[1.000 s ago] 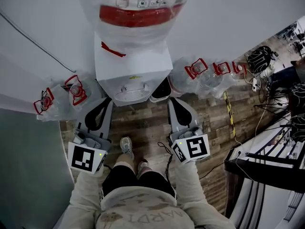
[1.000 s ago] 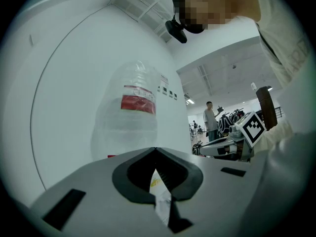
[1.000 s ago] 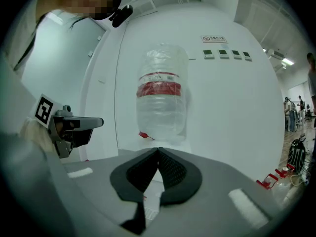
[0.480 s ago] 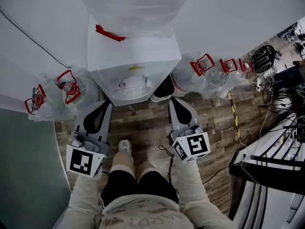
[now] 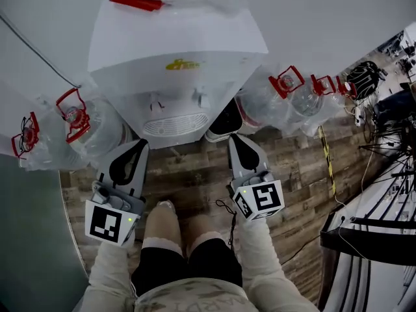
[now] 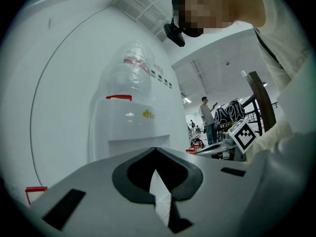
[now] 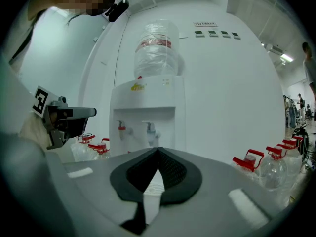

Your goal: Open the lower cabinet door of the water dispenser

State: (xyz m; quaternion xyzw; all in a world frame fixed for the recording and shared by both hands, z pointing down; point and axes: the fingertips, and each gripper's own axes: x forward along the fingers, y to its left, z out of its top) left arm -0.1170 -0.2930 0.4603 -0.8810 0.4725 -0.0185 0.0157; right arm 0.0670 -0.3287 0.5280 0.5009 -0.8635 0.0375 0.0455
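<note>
The white water dispenser (image 5: pixel 175 51) stands against the wall with a clear bottle on top. Its two taps (image 7: pixel 121 130) and drip grille (image 5: pixel 170 123) show. Its lower cabinet door is hidden, under the overhang in the head view and behind the jaws in both gripper views. My left gripper (image 5: pixel 139 145) is shut and empty, pointing at the dispenser's lower left from a short way off. My right gripper (image 5: pixel 235 138) is also shut and empty, level with the left one, off the dispenser's right front corner. Each gripper view shows the jaws meeting at the tip, left gripper (image 6: pixel 155 149) and right gripper (image 7: pixel 158 149).
Clear water bottles with red handles stand on the floor left (image 5: pixel 78 119) and right (image 5: pixel 286 90) of the dispenser. A dark object (image 5: pixel 227 119) sits by its right side. My legs (image 5: pixel 162 226) are over the wooden floor. Black racks and cables (image 5: pixel 383 142) fill the right.
Both grippers have come down together in front of the dispenser, and the head camera has dropped too, so the dispenser looks larger. Both stay shut.
</note>
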